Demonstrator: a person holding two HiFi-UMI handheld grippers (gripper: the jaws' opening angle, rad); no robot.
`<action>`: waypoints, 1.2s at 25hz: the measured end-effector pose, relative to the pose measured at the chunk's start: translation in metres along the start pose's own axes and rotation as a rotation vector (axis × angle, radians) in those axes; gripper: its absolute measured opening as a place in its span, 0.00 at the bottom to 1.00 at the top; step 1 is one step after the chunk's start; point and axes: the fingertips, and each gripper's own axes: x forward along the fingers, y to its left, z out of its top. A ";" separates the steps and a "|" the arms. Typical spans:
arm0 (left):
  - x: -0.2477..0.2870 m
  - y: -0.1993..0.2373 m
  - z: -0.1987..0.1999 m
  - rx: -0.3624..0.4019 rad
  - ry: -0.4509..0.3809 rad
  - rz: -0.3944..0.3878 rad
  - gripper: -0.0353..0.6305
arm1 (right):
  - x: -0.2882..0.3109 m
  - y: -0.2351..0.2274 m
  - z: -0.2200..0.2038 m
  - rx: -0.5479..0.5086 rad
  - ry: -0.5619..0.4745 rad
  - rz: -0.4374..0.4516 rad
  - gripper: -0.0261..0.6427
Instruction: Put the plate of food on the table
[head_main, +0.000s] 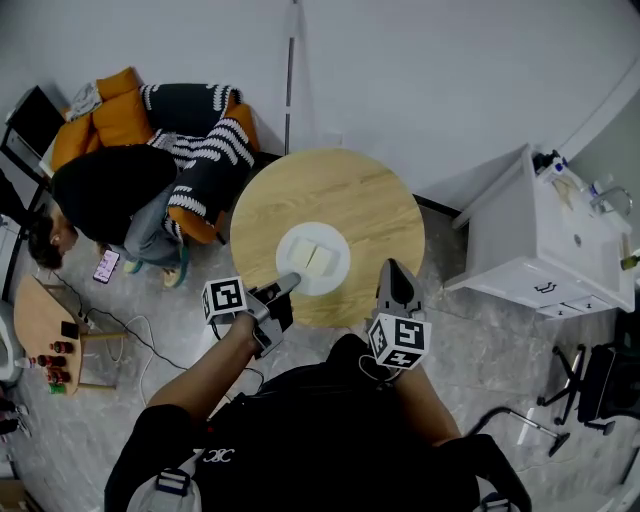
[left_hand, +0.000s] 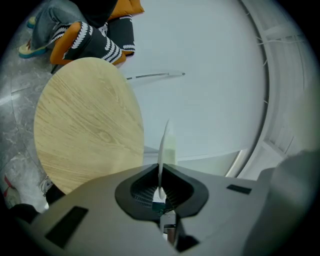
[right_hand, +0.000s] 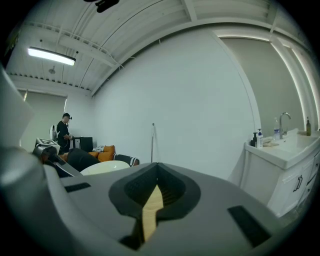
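- Head view first, for writing: black-and-white square markers are carried on the left cube (head_main: 225, 298) and right cube (head_main: 398, 340). A bit of white print on the black shirt (head_main: 300, 440) can't be made out.
- Left gripper (head_main: 290, 282) is clamped on the near rim of the white plate (head_main: 330, 262). In the left gripper view the jaws (left_hand: 160, 187) are pinched tight on the thin plate (left_hand: 162, 150), which is seen edge-on.
- Pale food (head_main: 312, 258) is carried on the plate, over the near half of the round wooden table (head_main: 300, 190).
- In the left gripper view, the table (left_hand: 85, 125) is seen off to one side of the plate, so the plate looks lifted clear.
- Right gripper (head_main: 392, 268) is held over the table's near-right edge. Its jaws (right_hand: 152, 187) are brought together at the tips, with nothing between them.
- Room-wise, the table's far half is left bare. A white sink cabinet (head_main: 540, 240) is parked well to the right, and a seated person (head_main: 110, 190) just left of the table.
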 end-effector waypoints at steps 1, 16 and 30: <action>0.008 0.000 0.002 -0.003 -0.003 -0.002 0.08 | 0.006 -0.006 0.000 0.002 0.004 0.001 0.05; 0.061 -0.045 0.024 -0.016 -0.069 -0.012 0.08 | 0.072 -0.044 0.040 0.021 0.052 0.098 0.05; 0.039 -0.012 0.054 -0.018 -0.035 0.048 0.08 | 0.086 -0.017 0.050 0.015 0.041 0.077 0.05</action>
